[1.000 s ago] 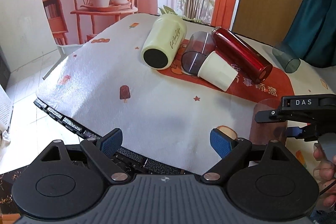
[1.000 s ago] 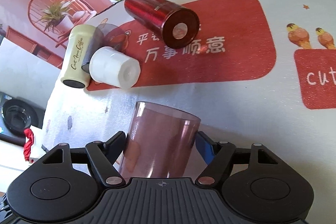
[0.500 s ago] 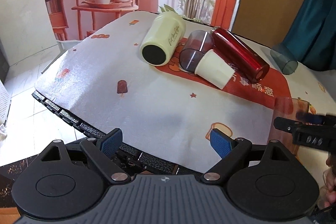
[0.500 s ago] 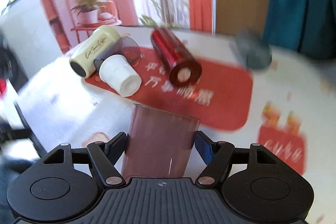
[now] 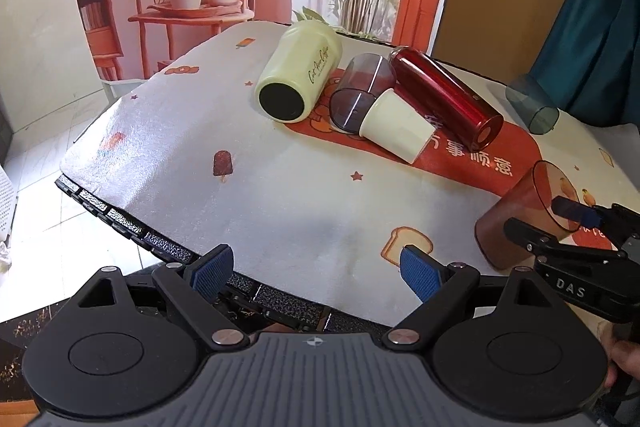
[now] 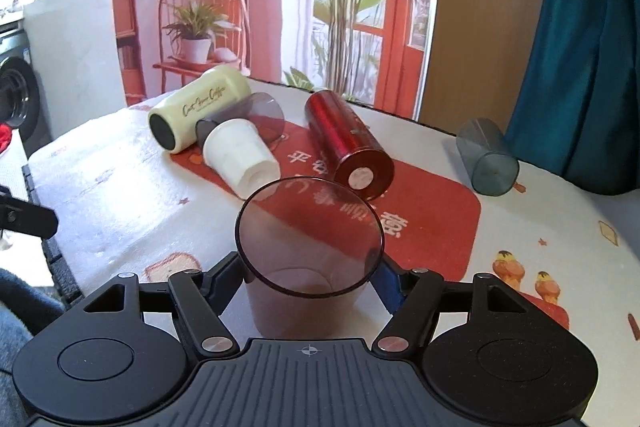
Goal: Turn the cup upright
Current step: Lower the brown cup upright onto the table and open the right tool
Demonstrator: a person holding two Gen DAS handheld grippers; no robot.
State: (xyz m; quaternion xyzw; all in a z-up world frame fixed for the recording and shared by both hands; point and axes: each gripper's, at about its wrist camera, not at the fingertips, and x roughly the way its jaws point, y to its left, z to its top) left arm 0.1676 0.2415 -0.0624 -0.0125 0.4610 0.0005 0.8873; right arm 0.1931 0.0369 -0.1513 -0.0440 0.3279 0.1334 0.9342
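My right gripper [image 6: 312, 277] is shut on a brown see-through cup [image 6: 308, 267]. The cup's mouth faces up and toward the camera, and its base sits low by the tablecloth. In the left wrist view the same cup [image 5: 516, 223] stands tilted at the table's right, with the right gripper's fingers [image 5: 532, 237] on both sides of it. My left gripper [image 5: 316, 267] is open and empty over the table's near edge.
Lying on the cloth-covered table [image 5: 280, 203]: a cream tumbler [image 5: 298, 77], a smoky clear cup [image 5: 360, 91], a white cup [image 5: 394, 127], a red bottle [image 5: 444, 95] and a teal clear cup [image 5: 530, 103]. A chair with a plant stands behind the table.
The right gripper has rotated the brown cup from mouth-down to mouth-up, still holding it. The left gripper has stayed open near the table edge.
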